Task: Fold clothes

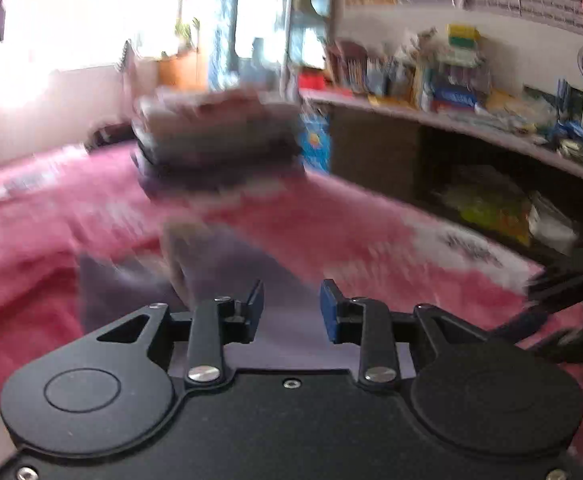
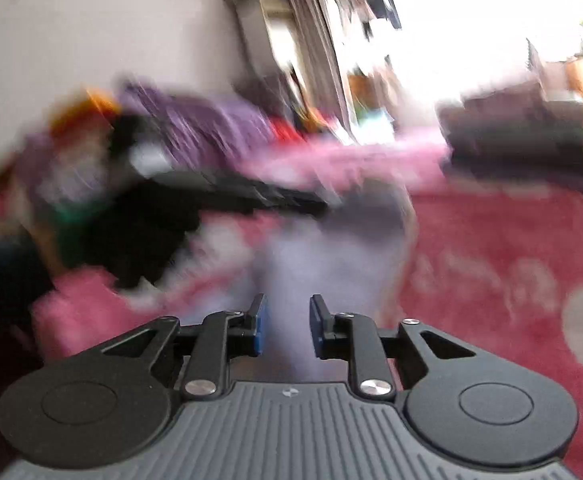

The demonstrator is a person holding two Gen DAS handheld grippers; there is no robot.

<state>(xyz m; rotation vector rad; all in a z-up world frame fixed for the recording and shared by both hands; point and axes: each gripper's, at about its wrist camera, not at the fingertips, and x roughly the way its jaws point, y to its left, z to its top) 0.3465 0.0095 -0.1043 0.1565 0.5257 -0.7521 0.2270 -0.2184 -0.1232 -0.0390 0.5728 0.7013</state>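
The lavender garment (image 1: 227, 264) lies limp on the pink bedspread (image 1: 31, 264) right ahead of my left tool (image 1: 291, 308) and right tool (image 2: 284, 320), both with fingers apart and empty; it looks light and floppy, so I'd pinch a hem or corner. Blur hides its edges and the folded stack (image 1: 215, 132) behind

Matt black plastic left tool (image 1: 291, 306), soft cloth garment (image 1: 231, 264), fuzzy pink blanket (image 1: 31, 240).

The left gripper (image 1: 291, 306) was held low and level, its blue-padded fingers (image 1: 328, 311) parted with nothing between them. The right gripper (image 2: 284, 320) matched it, fingers (image 2: 260, 322) apart, gripping nothing.
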